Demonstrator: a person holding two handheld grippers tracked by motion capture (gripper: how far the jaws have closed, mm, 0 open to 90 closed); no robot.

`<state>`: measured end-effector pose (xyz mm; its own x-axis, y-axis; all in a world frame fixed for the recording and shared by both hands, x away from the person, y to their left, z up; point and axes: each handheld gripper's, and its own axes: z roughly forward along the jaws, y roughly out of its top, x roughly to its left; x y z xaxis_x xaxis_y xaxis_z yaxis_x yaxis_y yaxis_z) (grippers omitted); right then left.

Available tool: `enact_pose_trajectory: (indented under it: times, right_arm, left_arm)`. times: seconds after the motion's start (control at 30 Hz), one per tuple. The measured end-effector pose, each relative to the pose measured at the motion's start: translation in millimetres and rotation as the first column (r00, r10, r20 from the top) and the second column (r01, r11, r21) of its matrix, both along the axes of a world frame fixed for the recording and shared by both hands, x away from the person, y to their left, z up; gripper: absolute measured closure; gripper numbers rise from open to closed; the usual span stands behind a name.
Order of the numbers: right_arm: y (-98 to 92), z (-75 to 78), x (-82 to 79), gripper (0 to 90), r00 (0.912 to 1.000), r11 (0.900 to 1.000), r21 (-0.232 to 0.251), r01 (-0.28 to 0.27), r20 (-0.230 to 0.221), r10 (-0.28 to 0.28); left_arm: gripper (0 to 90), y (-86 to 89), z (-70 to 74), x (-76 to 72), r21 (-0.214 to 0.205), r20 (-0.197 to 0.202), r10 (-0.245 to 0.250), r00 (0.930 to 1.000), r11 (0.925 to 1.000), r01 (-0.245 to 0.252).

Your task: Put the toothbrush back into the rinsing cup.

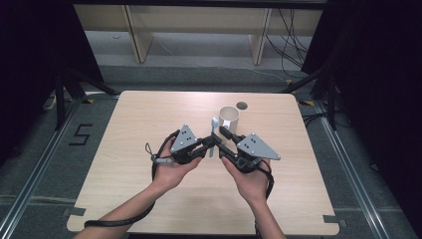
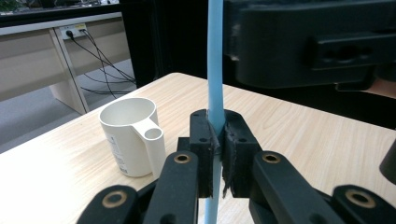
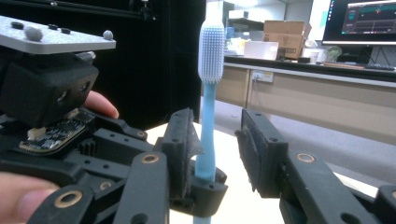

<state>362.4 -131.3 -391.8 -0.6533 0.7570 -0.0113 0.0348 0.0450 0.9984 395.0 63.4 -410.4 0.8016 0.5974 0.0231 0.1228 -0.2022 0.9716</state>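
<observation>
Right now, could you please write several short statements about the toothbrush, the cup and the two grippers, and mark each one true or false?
1. The left gripper is shut on the light blue toothbrush. True.
2. The toothbrush stands inside the cream plastic cup with a handle. False: the cup looks empty, and the toothbrush is held in the air beside it.
3. The toothbrush stands upright with its bristle head on top. True.
4. The right gripper clamps the toothbrush handle on both sides. False: a gap shows between the handle and one of its pads.
5. The cup lies tipped over on the light wooden table. False: it stands upright, mouth up.
</observation>
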Motion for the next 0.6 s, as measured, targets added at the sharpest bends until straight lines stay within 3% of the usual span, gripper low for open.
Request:
enact_pose_trajectory:
  times: [0.23, 0.27, 0.6]
  right_arm:
    - [1.8, -1.3, 3.8, 68.8, 1.0000, 1.0000, 0.008, 0.005, 0.001, -0.005]
    - [2.2, -1.4, 2.8, 69.4, 0.9997, 1.0000, 0.008, 0.005, -0.023, -0.005]
    - [4.0, -1.4, 5.5, 80.7, 1.0000, 0.9998, 0.021, -0.001, -0.010, 0.001]
  left_arm:
    - [82.9, -3.9, -1.7, -1.2, 0.021, 0.012, -0.004, 0.9999, 0.9998, 0.003]
    - [82.9, -4.6, -1.7, -1.4, 0.022, 0.014, -0.003, 0.9999, 0.9998, 0.003]
    - [82.9, -8.2, -2.9, -3.3, 0.040, 0.037, -0.005, 0.9993, 0.9992, 0.004]
